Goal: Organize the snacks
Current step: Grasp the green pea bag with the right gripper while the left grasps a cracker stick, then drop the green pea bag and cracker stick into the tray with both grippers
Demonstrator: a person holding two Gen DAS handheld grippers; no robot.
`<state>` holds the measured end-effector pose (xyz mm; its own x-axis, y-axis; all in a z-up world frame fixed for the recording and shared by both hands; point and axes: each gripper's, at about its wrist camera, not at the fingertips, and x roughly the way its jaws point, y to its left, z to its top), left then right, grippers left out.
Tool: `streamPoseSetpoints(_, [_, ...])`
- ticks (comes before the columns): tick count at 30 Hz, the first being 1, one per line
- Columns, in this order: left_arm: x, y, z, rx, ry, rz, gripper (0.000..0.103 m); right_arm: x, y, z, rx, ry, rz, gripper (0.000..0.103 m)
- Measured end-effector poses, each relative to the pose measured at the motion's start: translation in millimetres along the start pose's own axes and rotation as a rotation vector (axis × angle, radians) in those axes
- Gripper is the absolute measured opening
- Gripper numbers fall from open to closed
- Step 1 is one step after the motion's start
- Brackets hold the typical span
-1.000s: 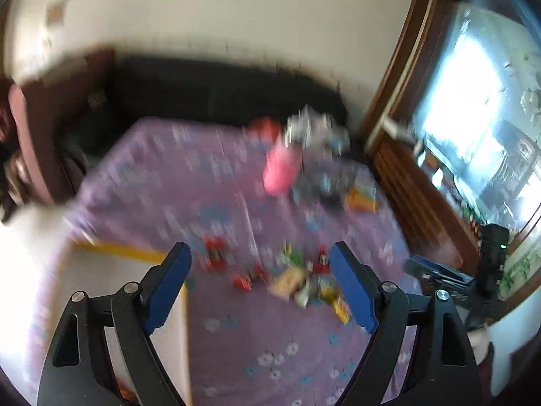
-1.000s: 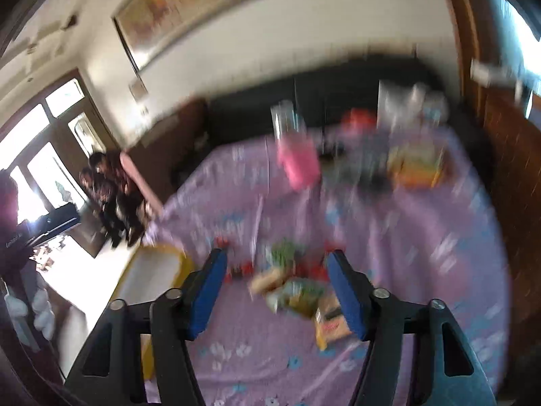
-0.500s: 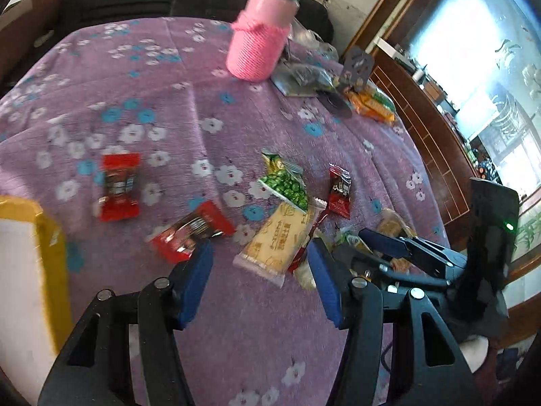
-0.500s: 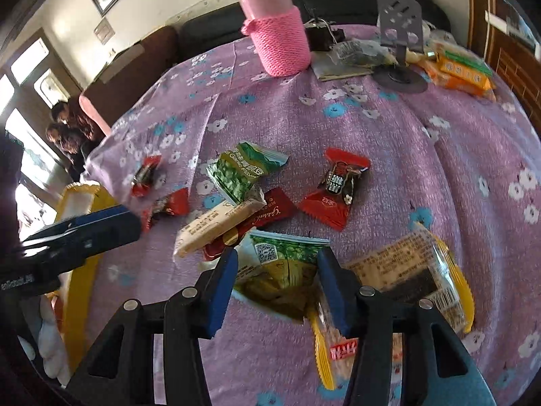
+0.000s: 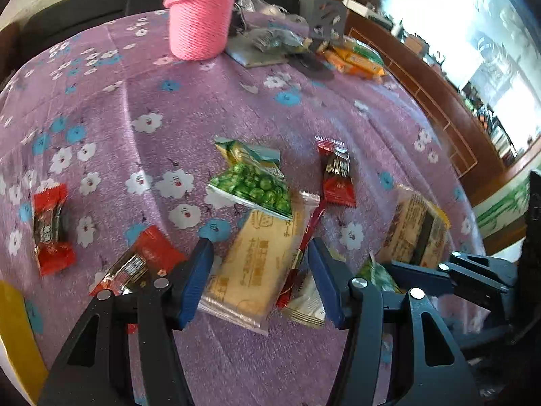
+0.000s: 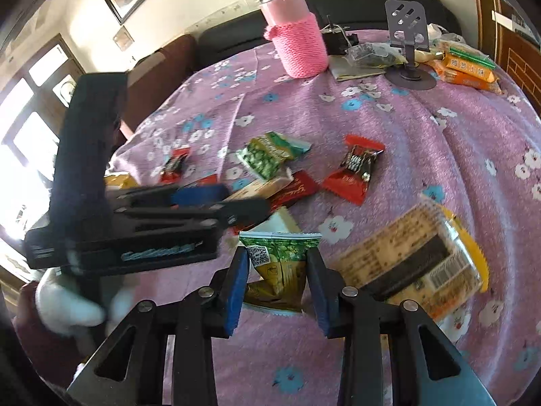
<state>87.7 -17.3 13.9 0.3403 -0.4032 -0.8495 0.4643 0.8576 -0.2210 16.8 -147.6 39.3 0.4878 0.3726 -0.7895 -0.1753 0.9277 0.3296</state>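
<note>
Snacks scattered over a purple flowered tablecloth (image 5: 189,108), both claws down among them.

Going left to right: the left gripper (image 5: 258,279) sat half spread around a long pale-yellow cracker pack (image 5: 252,270) in clear wrap, pads apparently not pressing it. The right gripper (image 6: 275,284) had just been closing in on a crinkly green-and-gold pea packet (image 6: 279,264) with a QR code on it, pads right against its sides. Red candies (image 6: 355,172) lay nearby on the cloth.

Glossy plastic snack packets (image 5: 252,182), matt fuzzy tablecloth (image 5: 203,108), knitted bottle sleeve (image 6: 299,45)
</note>
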Motion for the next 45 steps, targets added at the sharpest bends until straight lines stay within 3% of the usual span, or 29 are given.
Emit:
streamPoseSetpoints(1, [1, -2, 0, 0.016, 0.002, 0.013, 0.055, -1, 1, -1, 0.000, 0.000, 0.006, 0.035])
streamPoseSetpoints(2, [0, -5, -1, 0.033, -0.002, 0.033, 0.041, -2, 1, -2, 0.001, 0.000, 0.011, 0.035])
streamPoseSetpoints(3, [-1, -8, -4, 0.052, -0.003, 0.022, 0.033, -3, 1, -4, 0.003, -0.001, 0.015, 0.035])
streamPoseSetpoints(4, [-2, -8, -5, 0.056, -0.003, 0.018, 0.028, -5, 1, -5, 0.006, -0.003, 0.020, 0.035])
streamPoseSetpoints(7, [-9, -10, -11, 0.057, -0.012, 0.052, 0.027, -7, 2, -10, 0.013, -0.008, 0.031, 0.035])
streamPoseSetpoints(10, [-20, -7, -17, 0.033, -0.025, 0.049, 0.007, -10, 3, -14, 0.019, -0.009, 0.040, 0.034])
streamPoseSetpoints(14, [-46, 0, -29, -0.009, -0.065, 0.048, 0.007, -20, 7, -20, 0.028, -0.016, 0.069, 0.027])
streamPoseSetpoints(17, [-62, 4, -40, -0.036, -0.089, 0.026, 0.007, -27, 13, -24, 0.023, -0.016, 0.087, 0.001])
streamPoseSetpoints(21, [-88, 9, -60, -0.068, -0.129, 0.014, 0.007, -36, 23, -31, 0.004, -0.024, 0.089, 0.001])
streamPoseSetpoints(22, [-93, 8, -65, -0.072, -0.136, 0.016, 0.007, -37, 25, -32, 0.001, -0.025, 0.090, 0.001])
streamPoseSetpoints(25, [-112, 10, -82, -0.087, -0.165, 0.015, 0.007, -38, 25, -34, 0.005, -0.032, 0.051, 0.015])
streamPoseSetpoints(27, [-125, 13, -95, -0.111, -0.185, 0.011, 0.007, -34, 16, -34, 0.065, -0.022, 0.034, 0.048])
streamPoseSetpoints(32, [-153, 16, -125, -0.146, -0.249, 0.006, 0.007, -24, 4, -37, 0.118, -0.010, -0.043, 0.051])
streamPoseSetpoints(35, [-170, 24, -144, -0.193, -0.293, -0.004, 0.007, -13, 9, -43, 0.090, 0.007, -0.051, 0.063])
streamPoseSetpoints(40, [-197, 48, -173, -0.287, -0.358, 0.001, 0.007, 3, 27, -48, 0.037, 0.019, -0.093, 0.058])
streamPoseSetpoints(41, [-203, 55, -180, -0.308, -0.371, 0.005, 0.007, 3, 30, -48, 0.026, 0.010, -0.102, 0.041])
streamPoseSetpoints(45, [-221, 79, -202, -0.367, -0.404, 0.048, 0.007, -2, 37, -52, 0.039, -0.003, -0.087, 0.035])
